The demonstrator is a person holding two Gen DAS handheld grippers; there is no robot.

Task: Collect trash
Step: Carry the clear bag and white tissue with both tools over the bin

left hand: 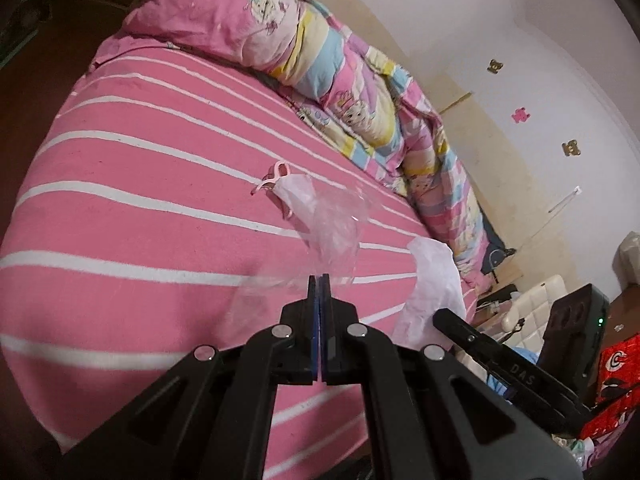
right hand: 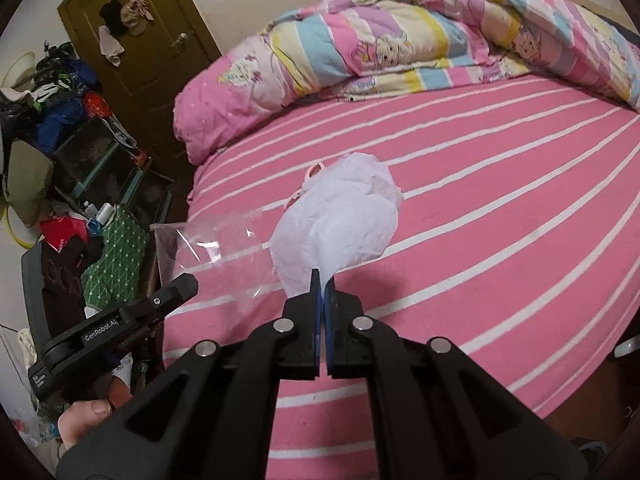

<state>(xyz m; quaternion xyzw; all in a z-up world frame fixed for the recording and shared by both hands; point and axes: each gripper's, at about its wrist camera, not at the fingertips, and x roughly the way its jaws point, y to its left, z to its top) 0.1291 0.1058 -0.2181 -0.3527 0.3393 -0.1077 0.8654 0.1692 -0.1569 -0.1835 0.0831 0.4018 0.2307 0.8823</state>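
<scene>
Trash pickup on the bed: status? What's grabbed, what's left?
In hand: left gripper is shut on the clear plastic bag; right gripper is shut on the white tissue, both lifted above the striped sheet. Left: the face mask lies on the sheet. No bin is visible, so nothing looks deposited.

one clear crinkled plastic bag [left hand: 334, 224], one white crumpled tissue sheet [right hand: 340, 216], one white face mask with pink ear loops [left hand: 290, 190], one rolled pastel cartoon quilt [right hand: 400, 44], three small bear-shaped wall stickers [left hand: 521, 114], two black two-finger grippers.
</scene>
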